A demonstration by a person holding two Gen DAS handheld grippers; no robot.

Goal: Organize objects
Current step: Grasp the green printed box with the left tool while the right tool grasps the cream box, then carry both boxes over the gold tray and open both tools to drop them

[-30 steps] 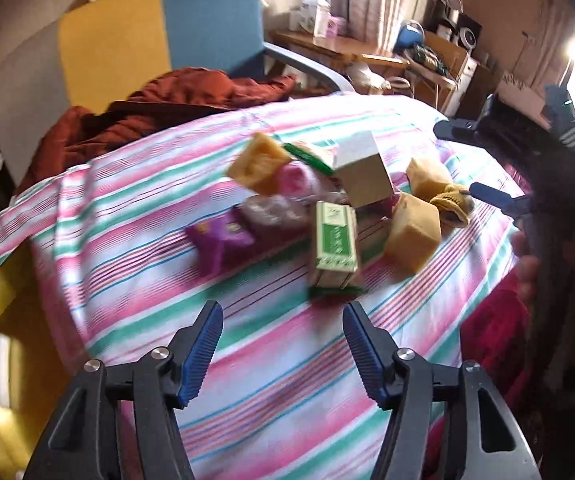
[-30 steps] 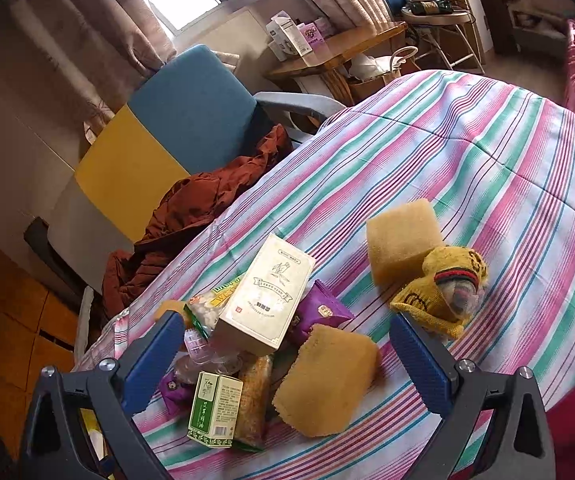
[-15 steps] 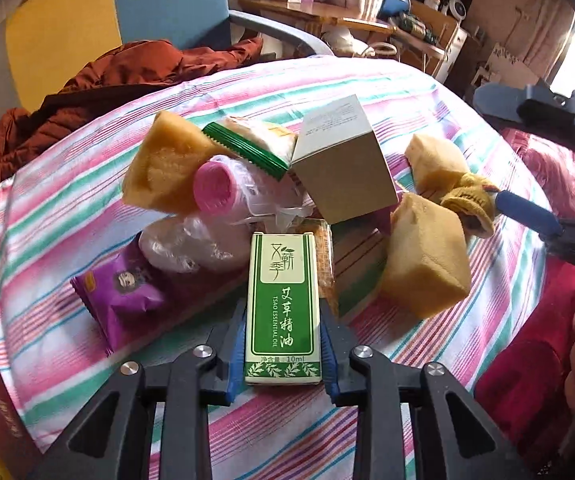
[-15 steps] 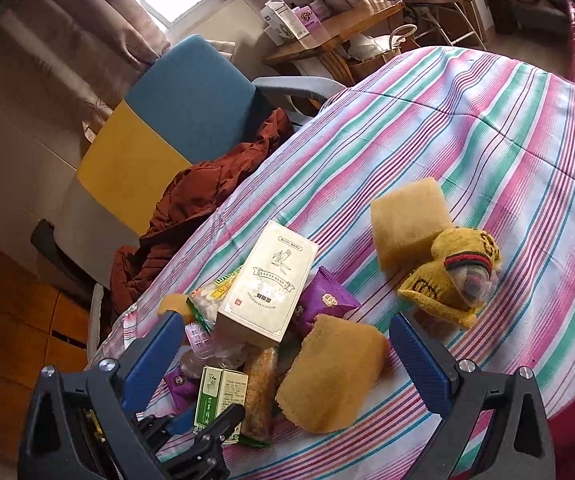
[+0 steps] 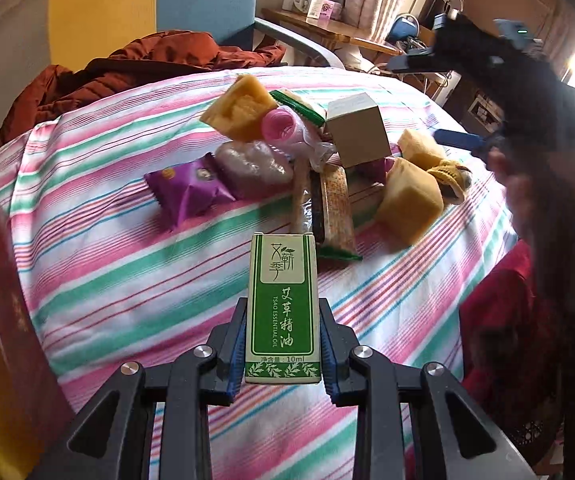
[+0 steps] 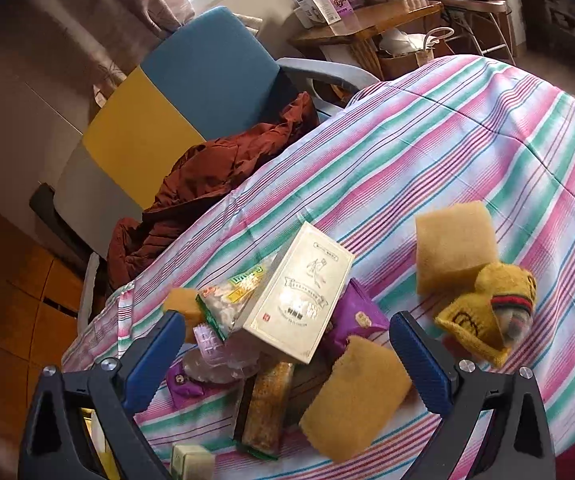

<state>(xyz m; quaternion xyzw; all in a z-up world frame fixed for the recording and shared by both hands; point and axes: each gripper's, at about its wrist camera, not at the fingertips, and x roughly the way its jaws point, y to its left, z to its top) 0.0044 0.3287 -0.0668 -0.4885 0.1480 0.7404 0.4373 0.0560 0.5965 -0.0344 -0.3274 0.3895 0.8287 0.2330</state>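
The left gripper [image 5: 282, 354] has lifted the green box [image 5: 283, 312] clear of the pile—pinched firmly, ready for placing—while the right gripper [image 6: 287, 354] hangs wide open, empty.

My left tool [image 5: 282, 350] is black moulded plastic with open triangular cut-outs in its arms, round silver screws at the joints, and ribbed blue pads [image 5: 236, 354] lining the inner faces. My right tool [image 6: 287, 354] has the same build: black frame, silver screws, blue grooved pads [image 6: 419, 360]. In the left wrist view, its black body carries a small green light.
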